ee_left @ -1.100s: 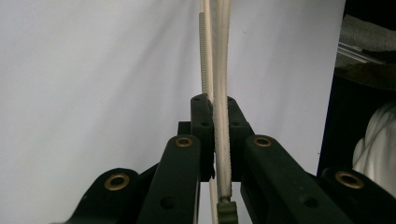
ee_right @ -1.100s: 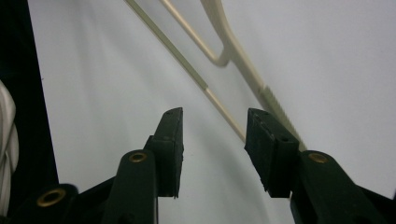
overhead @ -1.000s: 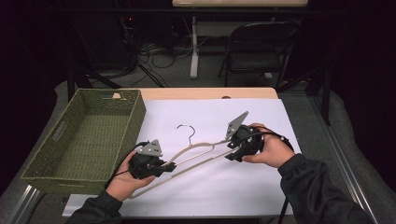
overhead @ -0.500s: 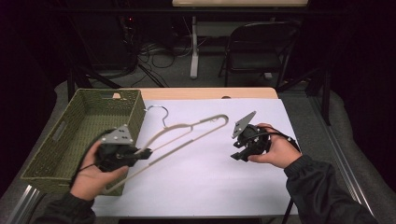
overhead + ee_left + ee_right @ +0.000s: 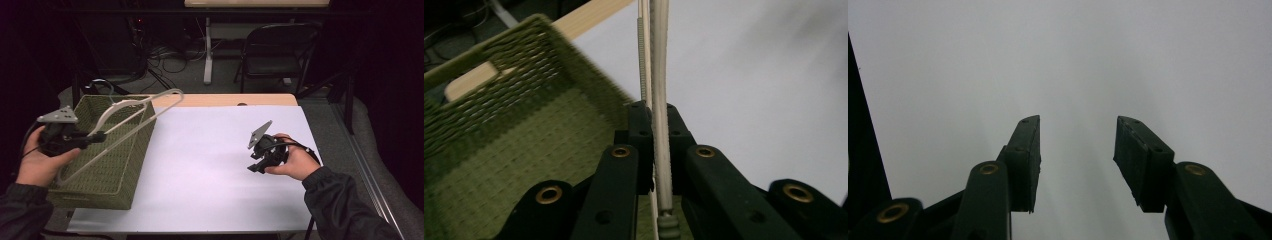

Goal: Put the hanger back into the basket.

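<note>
Hanger (image 5: 131, 116) hangs over my green basket (image 5: 129, 177) at the desk's (image 5: 210, 170) left in the high view, clamped in my left gripper (image 5: 98, 135); I judge I'm placing it, so next comes lowering and letting go. My right gripper (image 5: 256, 161) rests low on the white sheet, well apart.

Left gripper view: jaws pinch the hanger's pale bar (image 5: 661, 125) above the basket floor (image 5: 514, 165).

Right gripper view: jaws spread, empty, over white.

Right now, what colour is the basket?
Olive green, woven; the basket shows best in the left gripper view.
</note>
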Motion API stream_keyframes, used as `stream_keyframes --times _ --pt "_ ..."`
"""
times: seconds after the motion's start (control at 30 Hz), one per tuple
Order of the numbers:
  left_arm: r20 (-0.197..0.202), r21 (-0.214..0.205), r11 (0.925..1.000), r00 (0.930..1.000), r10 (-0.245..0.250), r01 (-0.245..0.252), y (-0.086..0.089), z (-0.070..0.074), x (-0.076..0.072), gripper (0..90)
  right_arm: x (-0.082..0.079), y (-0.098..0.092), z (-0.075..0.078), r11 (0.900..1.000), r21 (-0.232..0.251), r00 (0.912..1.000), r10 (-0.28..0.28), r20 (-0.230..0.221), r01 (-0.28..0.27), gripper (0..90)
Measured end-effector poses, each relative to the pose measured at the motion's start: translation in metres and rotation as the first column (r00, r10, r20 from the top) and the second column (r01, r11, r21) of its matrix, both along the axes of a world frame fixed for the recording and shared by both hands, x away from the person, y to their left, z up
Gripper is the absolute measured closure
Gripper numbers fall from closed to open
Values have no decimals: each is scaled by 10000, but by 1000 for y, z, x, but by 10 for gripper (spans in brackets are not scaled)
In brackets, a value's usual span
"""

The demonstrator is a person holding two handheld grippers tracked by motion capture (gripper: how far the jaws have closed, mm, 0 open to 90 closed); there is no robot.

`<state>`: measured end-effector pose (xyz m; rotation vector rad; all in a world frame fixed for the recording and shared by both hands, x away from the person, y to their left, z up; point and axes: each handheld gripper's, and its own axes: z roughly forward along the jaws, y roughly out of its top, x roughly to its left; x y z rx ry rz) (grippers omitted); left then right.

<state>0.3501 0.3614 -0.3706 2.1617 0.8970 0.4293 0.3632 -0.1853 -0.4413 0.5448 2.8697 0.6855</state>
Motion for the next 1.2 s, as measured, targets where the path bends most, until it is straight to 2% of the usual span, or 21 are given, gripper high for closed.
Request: stream_keyframes --times 0.03,0.07,0.1,0.13,0.23,0.27,0.43,0.6,0.67,0.7,0.73,0.8,0.87,0.9,0.97,1.0,1.03,1.07,1.1,1.17,1.2 --pt "39 141 9996 9997 229 -230 12 -2 4 873 1 1 -1 10000 -23 10000 -8 -7 8 533" --pt "39 141 9996 9997 229 -230 12 -2 4 873 1 1 -1 10000 -23 10000 -8 -7 8 533" --pt "40 241 9987 9990 455 -456 25 -6 10 873 1 2 -2 10000 -34 10000 6 -23 -6 533" --pt "40 241 9987 9990 455 -456 25 -6 10 873 1 2 -2 10000 -34 10000 6 -23 -6 533" --pt "127 359 9970 9976 685 -689 43 -15 17 873 2 5 -5 10000 -63 10000 28 -36 -28 533" --pt "127 359 9970 9976 685 -689 43 -15 17 873 2 5 -6 10000 -58 10000 31 -65 -31 534" --pt "-47 311 9946 9951 988 -986 61 -29 20 873 3 8 -8 9998 -171 9999 42 -106 -44 534" --pt "-18 -6 9948 9948 1023 -1023 72 -40 17 873 4 8 -10 9999 -117 9999 61 -124 -62 534" --pt "-179 -134 9918 9917 1271 -1274 81 -49 15 873 3 8 -13 9999 -156 9998 48 -189 -50 534" --pt "-179 -134 9918 9917 1271 -1274 81 -49 15 873 3 8 -14 9999 -161 9998 25 -207 -28 534" --pt "-284 -300 9915 9916 1258 -1267 85 -54 14 873 3 8 -15 9999 -158 9998 40 -212 -44 534" --pt "-650 -227 9914 9898 1271 -1288 86 -63 13 872 2 7 -16 9999 -163 9997 4 -244 -8 535" --pt "-770 -70 9914 9885 1301 -1310 86 -67 13 872 2 6 -16 9998 -179 9996 -28 -265 23 536" --pt "-866 309 9905 9869 1360 -1338 84 -77 14 872 3 6 -16 9999 -153 9997 -35 -256 31 535" --pt "-971 573 9893 9854 1396 -1345 82 -85 15 871 3 5 -15 9996 -261 9996 -74 -284 67 536" --pt "-971 573 9893 9854 1396 -1345 82 -85 15 869 3 5 -15 9996 -261 9996 -74 -284 67 536" --pt "-1064 884 9854 9822 1547 -1456 78 -92 16 864 1 4 -15 9999 -114 9995 -121 -276 118 535" --pt "-1064 884 9854 9822 1547 -1456 78 -92 16 846 1 4 -15 9999 -114 9995 -121 -276 118 535" --pt "-1020 793 9820 9786 1790 -1714 77 -95 16 783 0 1 -15 9999 -52 9996 -155 -226 154 533" --pt "-1027 389 9810 9758 1930 -1899 75 -96 13 701 -2 -2 -15 9998 45 9996 -202 -172 203 527" --pt "-1027 389 9810 9758 1930 -1899 75 -96 13 648 -2 -2 -15 9998 45 9996 -202 -172 203 527"
